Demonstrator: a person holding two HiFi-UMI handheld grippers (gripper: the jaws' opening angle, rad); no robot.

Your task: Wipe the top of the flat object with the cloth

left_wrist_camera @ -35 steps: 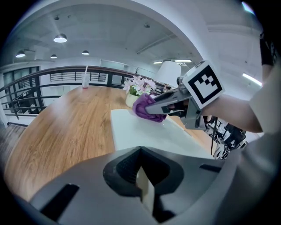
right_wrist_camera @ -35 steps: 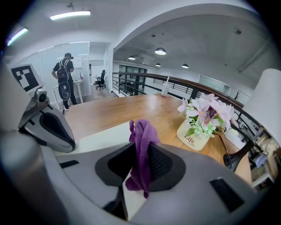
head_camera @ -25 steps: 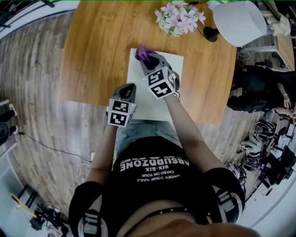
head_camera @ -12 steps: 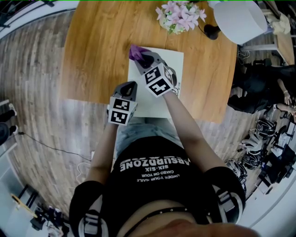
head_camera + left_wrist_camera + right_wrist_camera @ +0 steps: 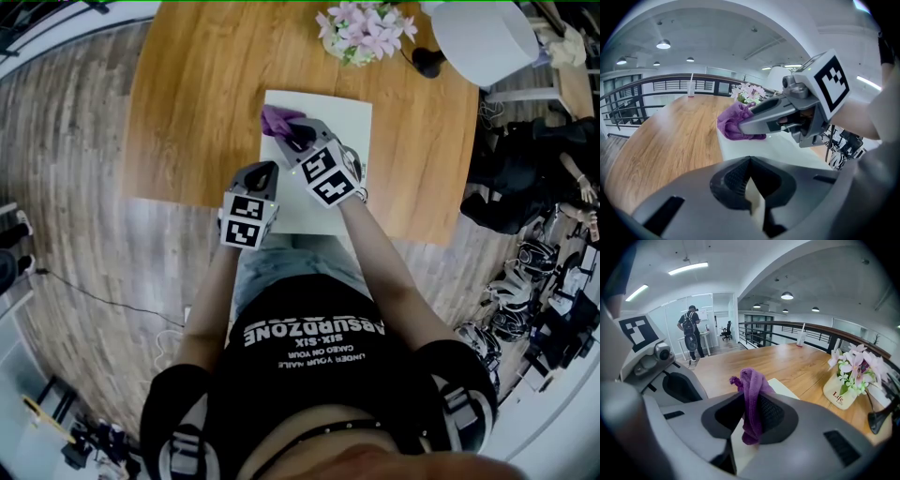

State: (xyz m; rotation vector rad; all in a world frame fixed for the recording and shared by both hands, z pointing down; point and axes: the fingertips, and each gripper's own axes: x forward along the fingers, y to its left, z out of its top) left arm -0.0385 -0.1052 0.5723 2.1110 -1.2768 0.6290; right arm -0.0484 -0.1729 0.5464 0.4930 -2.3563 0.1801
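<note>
The right gripper (image 5: 752, 427) has its jaws pinched tight on the purple cloth (image 5: 751, 390). The cloth sticks up between the jaws and hangs down a little too. From the head view, the cloth sits on the white flat board (image 5: 330, 117), near its far left corner. The board lies on the wooden table (image 5: 187, 94), close to the near edge.

The left gripper (image 5: 264, 174) is at the near left edge of the board. Its jaws are together with nothing in them. I cannot tell if it touches the board.

I think the wiping step is going on right now. I cannot tell how much of the top is done. The next move needs a firm pinch, the cloth pushed down on the board, and a slide across the bare white part. It should stay well away from the flowers (image 5: 366, 33) just past the far edge.

The left gripper view shows the cloth from the side, lying right on the board under the right gripper's tips. The right gripper view cannot show that, but it shows a person with a backpack (image 5: 689, 326) far off. Only the head view shows the whole board and the white lamp (image 5: 483, 33).
</note>
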